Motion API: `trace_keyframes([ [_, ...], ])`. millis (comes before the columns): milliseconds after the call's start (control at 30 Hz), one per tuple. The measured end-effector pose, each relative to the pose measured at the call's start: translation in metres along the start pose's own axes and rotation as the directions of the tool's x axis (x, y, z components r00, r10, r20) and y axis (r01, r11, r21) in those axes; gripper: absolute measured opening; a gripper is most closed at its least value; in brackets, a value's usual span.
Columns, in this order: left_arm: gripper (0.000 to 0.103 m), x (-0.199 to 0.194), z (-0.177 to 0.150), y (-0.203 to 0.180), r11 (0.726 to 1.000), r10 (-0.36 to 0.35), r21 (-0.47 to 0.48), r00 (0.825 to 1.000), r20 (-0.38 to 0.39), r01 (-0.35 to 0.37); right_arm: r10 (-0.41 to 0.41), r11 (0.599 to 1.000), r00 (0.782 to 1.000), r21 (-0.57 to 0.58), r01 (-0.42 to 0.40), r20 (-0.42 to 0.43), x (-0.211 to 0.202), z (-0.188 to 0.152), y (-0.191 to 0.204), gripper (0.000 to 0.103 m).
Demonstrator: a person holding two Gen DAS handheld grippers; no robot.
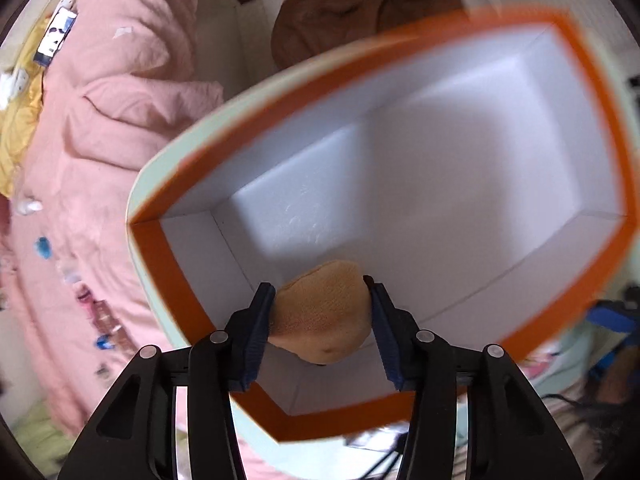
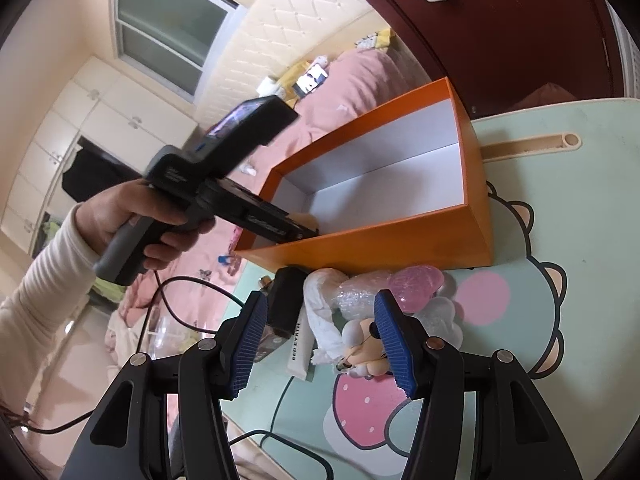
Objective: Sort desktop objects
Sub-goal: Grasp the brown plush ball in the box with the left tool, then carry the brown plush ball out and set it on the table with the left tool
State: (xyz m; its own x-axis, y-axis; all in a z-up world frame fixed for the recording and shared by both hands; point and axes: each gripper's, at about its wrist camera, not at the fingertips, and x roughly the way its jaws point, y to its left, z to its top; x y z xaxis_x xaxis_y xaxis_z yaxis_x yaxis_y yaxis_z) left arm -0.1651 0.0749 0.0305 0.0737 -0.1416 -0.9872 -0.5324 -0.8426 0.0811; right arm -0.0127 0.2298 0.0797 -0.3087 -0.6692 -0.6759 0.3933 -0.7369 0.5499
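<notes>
Plush toy (image 1: pixel 322 314): tan, soft, pinched between both pads of the left tool (image 1: pixel 322 320), inside the orange box (image 1: pixel 576 40).
Box: white interior, standing on the desk (image 2: pixel 560 208).
Right tool (image 2: pixel 318 332): jaws wide apart, holding nothing, above a wrapped figurine (image 2: pixel 368 354), probably not touching it.

Soft daylight, motion blur along the orange box (image 1: pixel 400 184) rim, heavy fisheye bending at edges.

The white tube (image 2: pixel 301 345) reads "RED EARTH".
</notes>
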Motion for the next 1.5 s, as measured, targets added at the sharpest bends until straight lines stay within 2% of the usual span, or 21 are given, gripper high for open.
trace_keyframes([
  [67,0.049,-0.026,-0.008,0.004,0.998,-0.048,-0.026,0.995,0.091,0.051,-0.020,1.000,1.000,-0.017,0.020,0.007,0.000,-0.001,0.002,0.056],
  [100,0.049,-0.041,-0.015,0.007,0.996,-0.077,-0.034,0.987,0.144,0.083,-0.029,0.999,1.000,-0.025,0.029,0.010,0.000,-0.002,0.002,0.056],
  [167,0.049,-0.070,-0.032,0.012,0.988,-0.131,-0.043,0.961,0.242,0.146,-0.056,0.997,0.998,-0.045,0.057,0.019,0.002,-0.003,0.004,0.056],
  [267,0.049,-0.102,-0.069,0.015,0.972,-0.209,-0.032,0.912,0.354,0.235,-0.097,0.993,0.995,-0.067,0.099,0.036,0.003,-0.006,0.005,0.056],
  [367,0.049,-0.112,-0.105,0.012,0.950,-0.276,-0.020,0.869,0.410,0.311,-0.110,0.991,0.993,-0.070,0.113,0.046,0.003,-0.007,0.004,0.056],
  [433,0.049,-0.107,-0.124,0.007,0.938,-0.307,-0.018,0.851,0.425,0.347,-0.113,0.991,0.992,-0.063,0.116,0.049,0.003,-0.008,0.002,0.056],
  [567,0.049,-0.071,-0.153,-0.006,0.921,-0.347,-0.016,0.837,0.423,0.390,-0.122,0.990,0.990,-0.063,0.127,0.074,-0.001,-0.007,0.002,0.056],
  [667,0.049,-0.043,-0.162,-0.022,0.891,-0.413,-0.006,0.814,0.409,0.455,-0.127,0.989,0.987,-0.067,0.133,0.095,-0.005,-0.007,0.002,0.056],
  [733,0.049,-0.026,-0.165,-0.032,0.880,-0.431,-0.010,0.809,0.399,0.474,-0.135,0.987,0.985,-0.068,0.143,0.102,-0.005,-0.007,0.002,0.056],
  [833,0.049,-0.008,-0.169,-0.041,0.907,-0.359,-0.047,0.828,0.432,0.418,-0.151,0.984,0.983,-0.074,0.159,0.109,-0.004,-0.006,0.003,0.056],
  [900,0.049,0.000,-0.173,-0.043,0.920,-0.313,-0.068,0.829,0.463,0.385,-0.165,0.981,0.979,-0.085,0.176,0.119,-0.005,-0.008,0.005,0.056],
  [967,0.049,0.004,-0.178,-0.044,0.925,-0.282,-0.088,0.823,0.494,0.369,-0.181,0.976,0.975,-0.095,0.194,0.128,-0.005,-0.011,0.008,0.056],
  [1133,0.049,0.008,-0.186,-0.052,0.959,-0.168,-0.109,0.833,0.527,0.263,-0.199,0.971,0.971,-0.111,0.214,0.130,-0.003,-0.025,0.014,0.057],
  [1233,0.050,0.009,-0.189,-0.058,0.965,-0.141,-0.113,0.828,0.543,0.238,-0.191,0.974,0.974,-0.099,0.204,0.122,-0.003,-0.032,0.016,0.057],
  [1367,0.057,0.009,-0.189,-0.067,0.977,-0.109,-0.093,0.829,0.549,0.191,-0.195,0.973,0.973,-0.102,0.208,0.124,-0.004,-0.036,0.021,0.057],
  [1433,0.057,0.011,-0.191,-0.064,0.976,-0.104,-0.101,0.820,0.563,0.193,-0.197,0.972,0.972,-0.103,0.210,0.125,-0.004,-0.038,0.024,0.057],
  [1500,0.066,0.013,-0.188,-0.063,0.974,-0.117,-0.095,0.812,0.571,0.208,-0.199,0.971,0.972,-0.105,0.213,0.126,-0.005,-0.040,0.026,0.057],
])
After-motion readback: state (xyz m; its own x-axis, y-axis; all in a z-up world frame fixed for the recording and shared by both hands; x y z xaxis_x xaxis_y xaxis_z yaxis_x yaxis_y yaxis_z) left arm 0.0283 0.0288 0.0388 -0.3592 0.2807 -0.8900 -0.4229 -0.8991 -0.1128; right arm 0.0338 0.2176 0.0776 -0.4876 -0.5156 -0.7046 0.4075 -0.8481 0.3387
